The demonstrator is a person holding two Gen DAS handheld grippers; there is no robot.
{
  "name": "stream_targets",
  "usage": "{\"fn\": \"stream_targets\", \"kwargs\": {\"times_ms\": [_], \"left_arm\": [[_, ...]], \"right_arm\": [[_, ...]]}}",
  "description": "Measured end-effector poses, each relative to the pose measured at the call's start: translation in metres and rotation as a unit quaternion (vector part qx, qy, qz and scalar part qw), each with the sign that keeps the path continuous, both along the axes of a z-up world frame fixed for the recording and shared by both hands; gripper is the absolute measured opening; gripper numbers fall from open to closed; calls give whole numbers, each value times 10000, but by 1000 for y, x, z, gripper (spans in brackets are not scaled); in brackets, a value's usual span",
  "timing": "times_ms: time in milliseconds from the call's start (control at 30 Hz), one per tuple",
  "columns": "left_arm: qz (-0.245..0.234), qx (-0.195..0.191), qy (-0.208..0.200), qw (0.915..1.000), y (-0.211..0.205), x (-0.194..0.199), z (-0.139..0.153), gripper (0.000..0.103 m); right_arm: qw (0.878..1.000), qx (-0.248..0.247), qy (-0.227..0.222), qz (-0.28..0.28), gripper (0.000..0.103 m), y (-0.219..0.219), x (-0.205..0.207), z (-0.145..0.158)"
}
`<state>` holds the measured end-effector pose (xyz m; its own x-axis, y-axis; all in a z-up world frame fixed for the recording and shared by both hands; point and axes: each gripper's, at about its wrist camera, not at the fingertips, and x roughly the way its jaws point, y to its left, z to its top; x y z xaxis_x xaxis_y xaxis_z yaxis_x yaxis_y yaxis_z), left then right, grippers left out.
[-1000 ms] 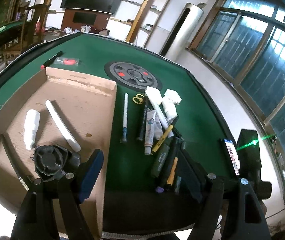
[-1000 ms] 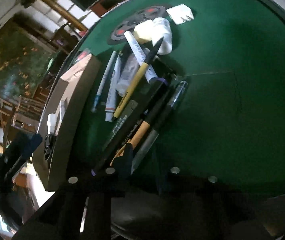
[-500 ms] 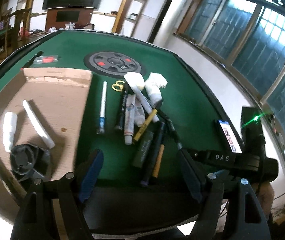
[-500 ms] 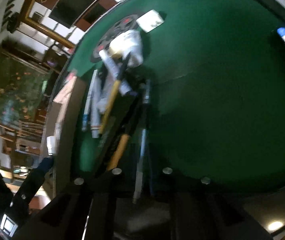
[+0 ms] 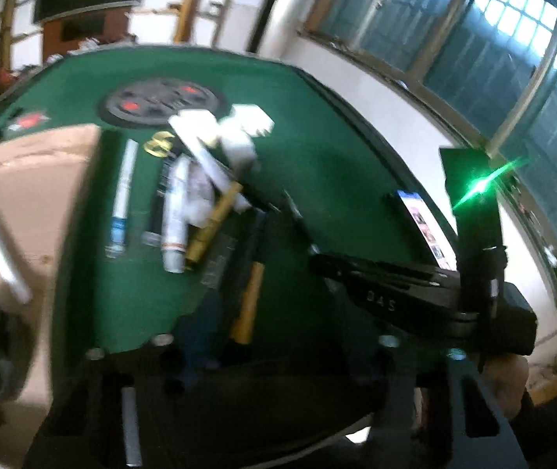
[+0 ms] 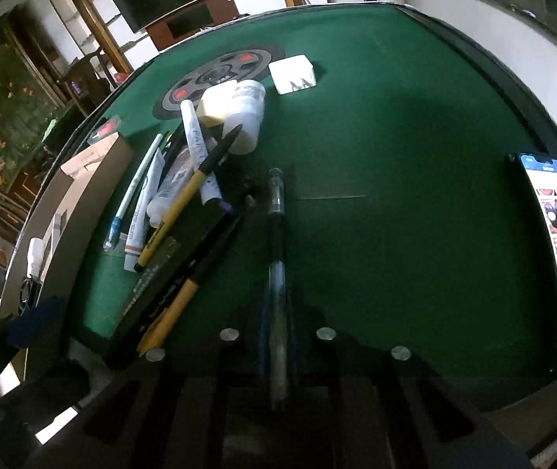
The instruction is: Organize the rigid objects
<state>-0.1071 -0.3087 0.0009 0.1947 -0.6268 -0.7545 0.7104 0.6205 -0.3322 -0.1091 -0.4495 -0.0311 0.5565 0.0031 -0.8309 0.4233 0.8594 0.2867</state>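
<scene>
"DAS" on right hand-held gripper point(image 5: 311, 252)

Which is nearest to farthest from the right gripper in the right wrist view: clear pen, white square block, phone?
1. Clear pen: clamped between the fingers of the right gripper, pointing up the frame.
2. Phone: at the right edge of the green table, screen lit.
3. White square block: far side, beside the round centre panel.

Right tongs point(image 6: 276, 346) clamped on a clear pen point(image 6: 277, 250), barrel pointing away over the green counter point(image 6: 395, 136). Pile of pens and tubes point(image 6: 184, 195) to its left, beside the cardboard box point(image 6: 83, 195). Phone point(image 6: 556, 250) at right edge, screen lit.
</scene>
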Motion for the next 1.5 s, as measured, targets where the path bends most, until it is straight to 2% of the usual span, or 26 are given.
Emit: {"fn": "stream_targets", "kwargs": {"times_ms": [200, 433, 633, 800, 867, 933, 1033, 1067, 1100, 1133, 1267, 1367, 1500], "left_arm": [[-176, 370, 223, 9989, -28, 7, -20, 38], [-108, 653, 186, 9976, -42, 13, -27, 36], [-193, 1072, -104, 9940, -59, 11, -33, 34], [-214, 1078, 6, 9939, -59, 14, -37, 33], [-230, 1055, -99, 9941, -63, 16, -37, 33], [-247, 1109, -166, 9934, -68, 16, -37, 27], [-328, 1233, -469, 9907, -71, 13, -37, 23], [-331, 1291, -560, 9895, -71, 12, -37, 19], [-268, 1382, -698, 9876, -70, 11, -37, 10], [-219, 1382, -740, 9874, -69, 12, -37, 10], [-67, 1039, -513, 9932, -59, 18, -34, 10], [148, 640, -233, 9976, -48, 26, -26, 9], [562, -136, 294, 9979, -14, 39, 1, 8]], "right_arm": [[9992, 374, -163, 25, 8, -8, -9, -2], [9986, 483, -201, 61, 8, -12, -9, -2], [9984, 513, -209, 75, 8, -12, -10, -3], [9990, 398, -186, 67, 9, -14, -10, -3], [9990, 394, -198, 81, 8, -14, -10, -4], [9992, 349, -192, 88, 8, -13, -9, -4], [9995, 202, -189, 146, 8, -10, -8, -3], [9996, 143, -187, 165, 8, -8, -8, -3], [9996, 119, -188, 170, 8, -8, -8, -3], [9996, 63, -198, 184, 8, -6, -8, -3], [9995, -28, -277, 124, 8, -4, -9, -3], [9981, 209, -567, 97, 8, -6, -16, 2], [9935, 462, -1027, 165, 8, -5, -21, 17]]}}
